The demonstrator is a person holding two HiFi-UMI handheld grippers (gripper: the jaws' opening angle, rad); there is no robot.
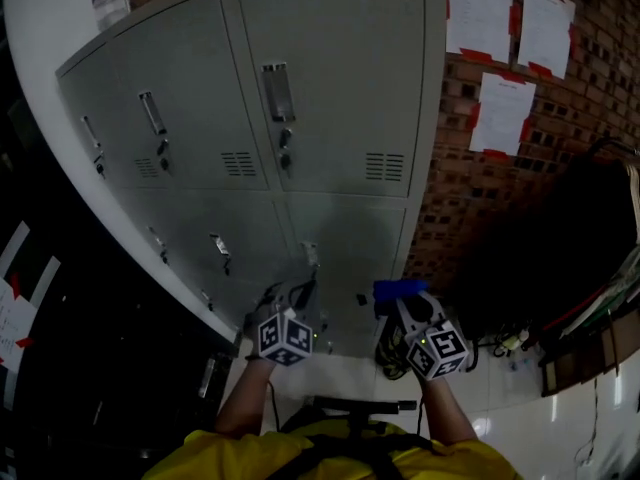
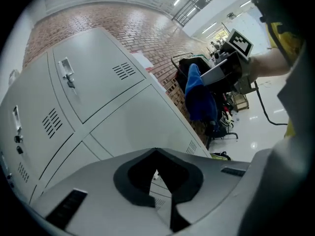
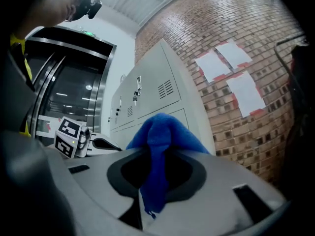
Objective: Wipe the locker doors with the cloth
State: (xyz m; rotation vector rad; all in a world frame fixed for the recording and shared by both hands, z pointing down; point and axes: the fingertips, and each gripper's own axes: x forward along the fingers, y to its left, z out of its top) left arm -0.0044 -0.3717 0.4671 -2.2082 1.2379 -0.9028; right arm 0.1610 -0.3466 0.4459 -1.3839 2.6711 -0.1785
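The right tool (image 3: 156, 155) is clamped on a blue cloth (image 3: 160, 129). Its jaws are drawn in on a bunched fold, with most of the cloth mounded above the tips and a narrow tail hanging down between them. The left tool (image 2: 156, 152) holds nothing. Its jaws meet at the tips, and only a sliver of grey metal shows through the notch behind them.

In the head view both tools are low and near, side by side and level with each other. A marker cube (image 1: 283, 338) on each faces the camera. They point toward the bottom row of grey locker doors (image 1: 340, 78), which stand in two rows.

The cloth sits in front of the lower right door (image 1: 350, 233), near that door's bottom right corner. In the left gripper view it dangles from the right tool just off the locker's right edge. It seems to hang free of the metal rather than lie pressed on it.

Each upper door carries an upright handle (image 1: 277, 91) with a lock below it and a block of vent slots (image 1: 385, 166) near its lower corner.

To the right of the lockers is a red brick wall (image 1: 450, 218). Three white sheets of paper (image 1: 480, 13) are fixed to it with red tape at their corners. A pale glossy floor (image 1: 330, 373) lies below the tools. The person's yellow garment (image 1: 240, 458) fills the near edge.
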